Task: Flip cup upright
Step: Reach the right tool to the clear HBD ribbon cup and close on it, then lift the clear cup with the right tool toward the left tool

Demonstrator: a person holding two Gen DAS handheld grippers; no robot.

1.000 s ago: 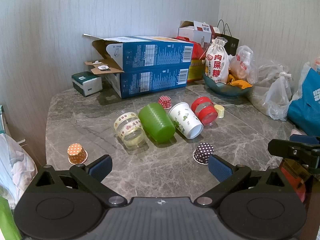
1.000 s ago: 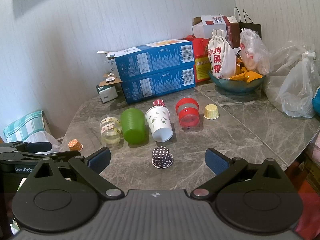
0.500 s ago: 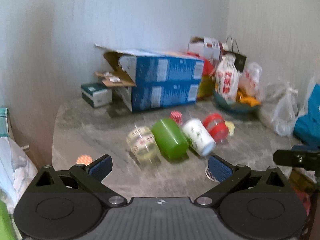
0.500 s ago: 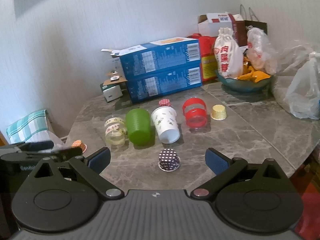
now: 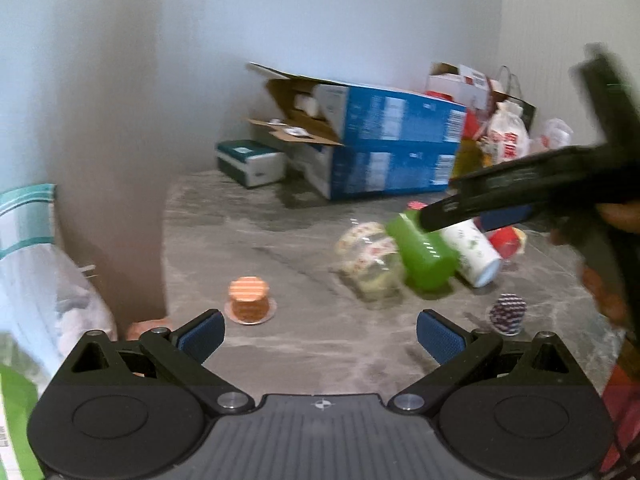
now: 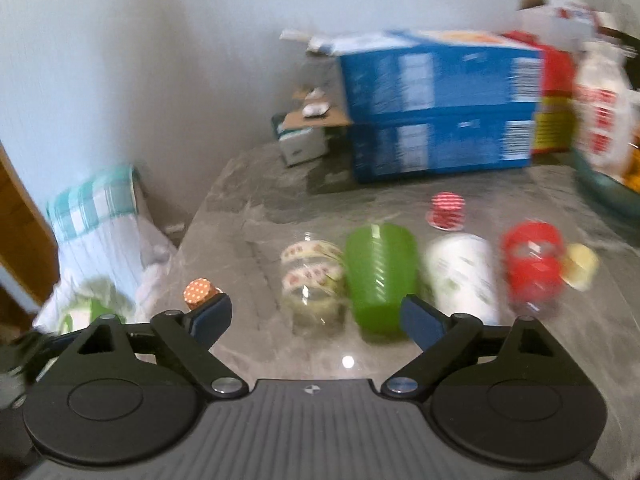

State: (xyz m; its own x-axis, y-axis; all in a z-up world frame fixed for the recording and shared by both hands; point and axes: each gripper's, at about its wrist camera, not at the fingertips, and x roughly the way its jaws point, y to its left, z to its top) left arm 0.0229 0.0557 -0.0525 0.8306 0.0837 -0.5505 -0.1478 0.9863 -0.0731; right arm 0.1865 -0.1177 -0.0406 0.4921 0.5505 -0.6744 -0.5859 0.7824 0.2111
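Green cup, lying on its side on the table, is much nearer now because I moved my right gripper close, wide open, holding nothing yet.

A lived-in home corner: a marble-patterned counter against wallpapered walls, stacked blue boxes at 12 o'clock, a snack bag and shopping bags at 2 o'clock, a checked cloth at 9 o'clock.
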